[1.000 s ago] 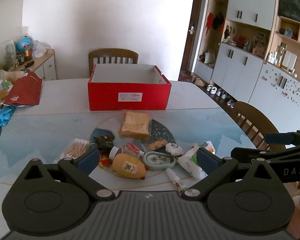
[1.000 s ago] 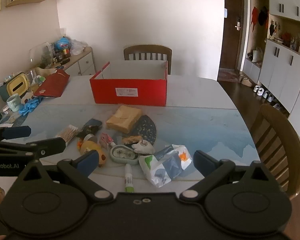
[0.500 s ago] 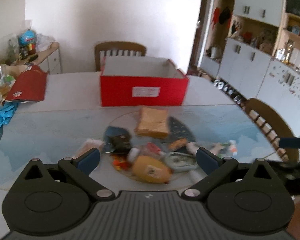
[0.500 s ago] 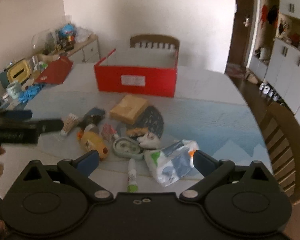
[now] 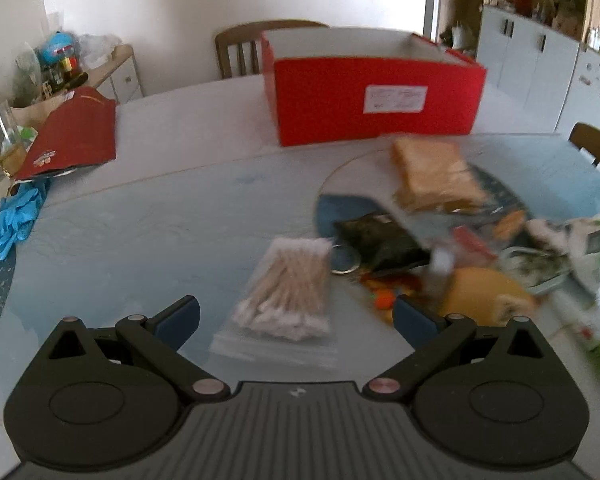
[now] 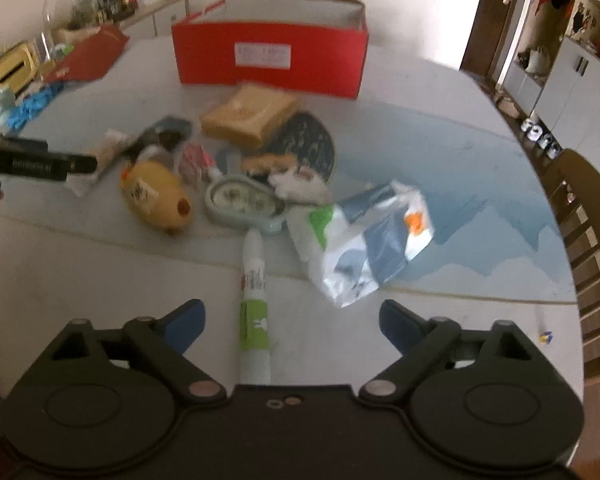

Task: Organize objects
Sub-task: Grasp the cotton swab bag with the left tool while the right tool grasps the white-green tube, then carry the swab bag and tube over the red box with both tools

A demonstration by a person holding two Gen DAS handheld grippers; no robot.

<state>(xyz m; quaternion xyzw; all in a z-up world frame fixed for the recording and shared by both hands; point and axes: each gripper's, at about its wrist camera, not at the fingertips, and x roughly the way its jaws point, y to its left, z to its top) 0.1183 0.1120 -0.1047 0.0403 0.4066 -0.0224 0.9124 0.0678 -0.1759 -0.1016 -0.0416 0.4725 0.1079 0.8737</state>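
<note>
A heap of small things lies on the table in front of an open red box [image 5: 376, 96] [image 6: 268, 56]. My left gripper [image 5: 296, 314] is open and hangs low over a clear bag of cotton swabs [image 5: 288, 288], which lies between and ahead of its fingertips, untouched. Beside the bag lie a dark pouch with a key ring [image 5: 380, 240], wrapped bread [image 5: 436, 172] and a yellow toy [image 5: 484, 296]. My right gripper [image 6: 292, 316] is closing, its jaws still wide. A white and green tube [image 6: 254, 292] lies between them on the table, clear of both pads. A crumpled plastic pouch [image 6: 376, 240] lies just ahead.
A red folder [image 5: 72, 136], blue gloves [image 5: 12, 216] and a glass [image 5: 0, 136] sit at the table's left edge. Wooden chairs stand behind the box [image 5: 240, 44] and at the right [image 6: 580, 208]. A pale green case [image 6: 240, 200] lies mid-heap. Cabinets line the right wall.
Both grippers have sunk toward the table. The left one swung left onto the cotton swab bag. The right one came down over the tube and its jaws have narrowed a little.
</note>
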